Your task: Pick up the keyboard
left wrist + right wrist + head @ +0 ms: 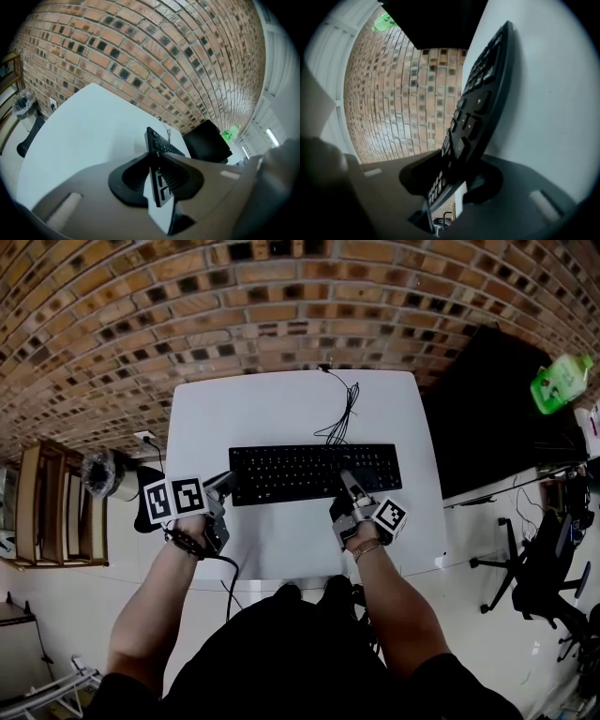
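Brick wall [281,296] fills the far side, and a white table [281,409] stands against it on a pale floor [56,615]. Well left of the keyboard [314,472], a wooden shelf [52,507] is cut off by the picture's edge. Between the shelf and the table, a bin [98,474] with a clear liner stands beside a dark shape [145,507] too small to make out.

The left tongs [223,486] meet the keyboard at its left end. Their own view shows both pads closed narrowly on that end, with the black board edge-on between them and most of its keys hidden. The keyboard lies across the middle of the table, its long side toward the person. Whether it rests on the tabletop or hangs just above it cannot be told. Behind its middle, a thin black cable [342,409] loops toward the table's far edge.

The right tongs [349,486] sit on the keyboard's near edge, right of its middle. Their view shows the pads clamped on that edge, keys against one pad and the underside against the other.

Right of the keyboard and off the table, a black panel [487,409] is only partly seen. A green bottle [561,381] sits beyond it, and an office chair [539,568] stands nearer the person. The person's arms [155,606] and dark torso [309,662] cover the table's near edge.
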